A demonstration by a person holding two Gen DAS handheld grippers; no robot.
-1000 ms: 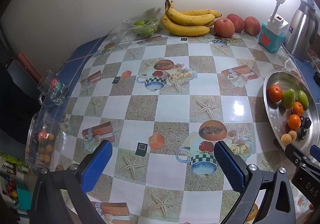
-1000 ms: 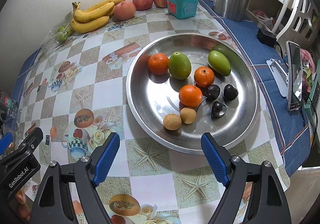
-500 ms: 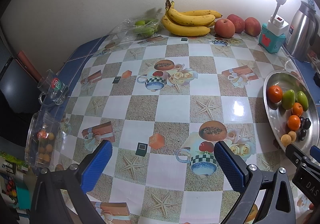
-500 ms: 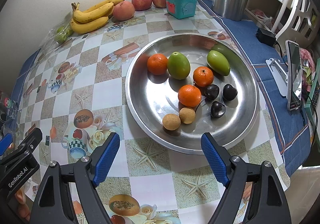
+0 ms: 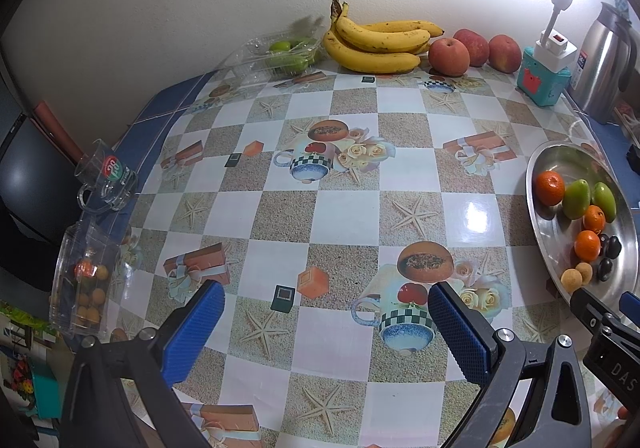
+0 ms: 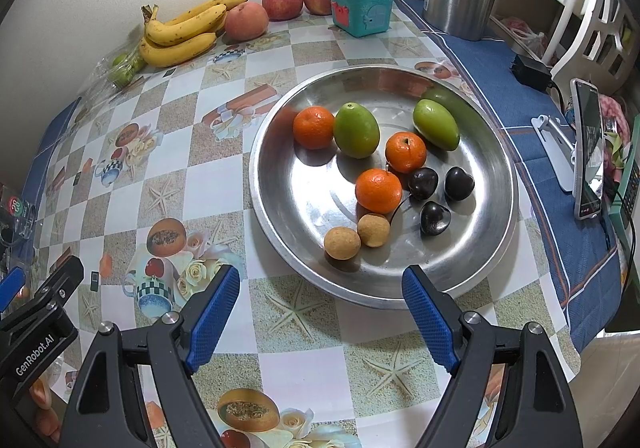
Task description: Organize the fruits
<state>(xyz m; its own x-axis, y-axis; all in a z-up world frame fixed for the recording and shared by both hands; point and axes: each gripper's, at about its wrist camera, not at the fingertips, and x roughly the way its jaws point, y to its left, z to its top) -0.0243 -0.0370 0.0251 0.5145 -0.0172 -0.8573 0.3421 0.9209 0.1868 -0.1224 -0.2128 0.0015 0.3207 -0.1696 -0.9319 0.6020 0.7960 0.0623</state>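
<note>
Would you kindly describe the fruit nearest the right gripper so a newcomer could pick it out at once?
Find the round steel tray on the checked tablecloth. At its near edge, closest to the open right gripper, two small tan longans lie side by side. The target longan is the left one, slightly larger and nearer the rim than its neighbour.

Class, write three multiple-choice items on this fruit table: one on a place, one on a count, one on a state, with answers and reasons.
1. Where are the bananas?
A. in the metal tray
B. by the wall, beside the apples
C. in a gripper

2. How many oranges lie in the metal tray?
A. one
B. three
C. five

3. The right gripper is
A. open and empty
B. shut on an orange
C. shut on a banana

Answers: 1 B, they lie against the wall next to the apples; 2 B, three oranges show; 3 A, nothing sits between its spread jaws.
</note>
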